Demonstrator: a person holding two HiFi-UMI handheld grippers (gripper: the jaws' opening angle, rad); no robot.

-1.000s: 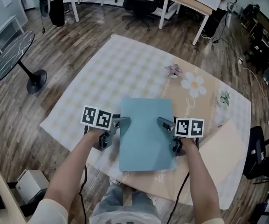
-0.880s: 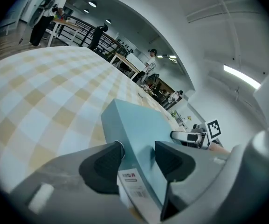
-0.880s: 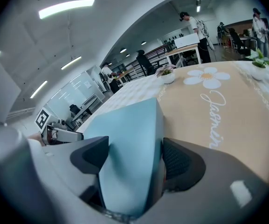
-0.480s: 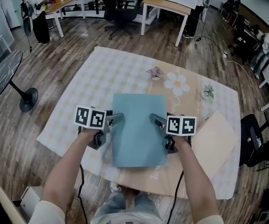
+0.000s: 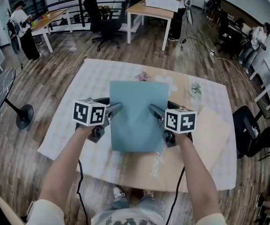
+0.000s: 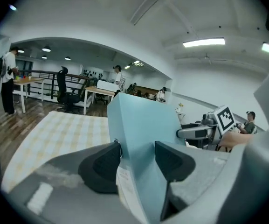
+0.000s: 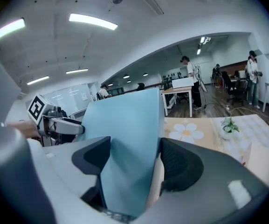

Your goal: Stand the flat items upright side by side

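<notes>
A light blue, flat, book-like item (image 5: 137,118) hangs above the table, tilted with its far edge raised. My left gripper (image 5: 116,108) is shut on its left edge and my right gripper (image 5: 154,109) on its right edge. In the left gripper view the blue item (image 6: 141,122) fills the gap of the left gripper (image 6: 136,160), both pads against it. In the right gripper view the blue item (image 7: 125,125) sits in the right gripper (image 7: 134,160), whose jaws have just been closing a little on that edge. A second flat item, a beige board (image 5: 212,130), lies on the table at the right.
The table (image 5: 74,97) carries a checkered cloth with a flower print. Two small potted plants (image 5: 195,89) (image 5: 143,76) stand near its far side. A floor fan base (image 5: 22,116) is at the left, a black chair (image 5: 249,132) at the right. Desks and people fill the room behind.
Both grippers have risen with the blue item between them, lifting it off the table and tipping its far edge up. The head view has swung toward the room.
</notes>
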